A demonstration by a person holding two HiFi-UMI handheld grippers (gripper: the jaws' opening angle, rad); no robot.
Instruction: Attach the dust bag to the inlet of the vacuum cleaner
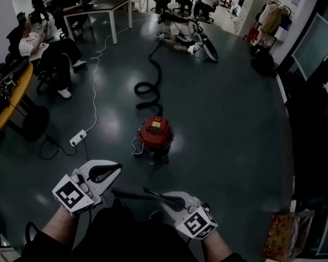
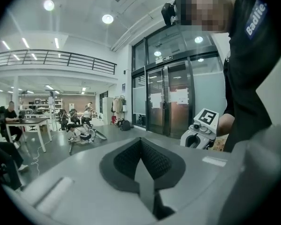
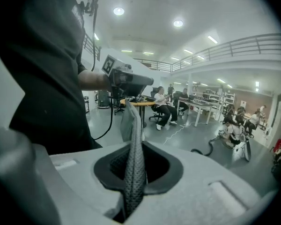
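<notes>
Right gripper view shows the right gripper (image 3: pixel 135 150) nearly shut, its jaws pinching a fold of the grey bag (image 3: pixel 131 125). The woven texture of the bag is plain only here, and the cloth rises from the jaws toward the left gripper (image 3: pixel 131 81). Left gripper view shows that gripper's jaws pressed together on a thin grey edge of the bag, seen edge-on, with no texture visible. Only the head view shows the whole stretch. There the bag is a dark narrow strip held in the air between both grippers, and its long axis runs nearly level across the picture, from left to right. It is close in front of the person, well apart from the red vacuum (image 1: pixel 154 135). The vacuum stands on the grey glossy floor (image 1: pixel 235 119), and a black hose (image 1: pixel 150 75) curls away from it. Further off are tables (image 1: pixel 106 7) and seated people (image 1: pixel 49 48) in an open office.
</notes>
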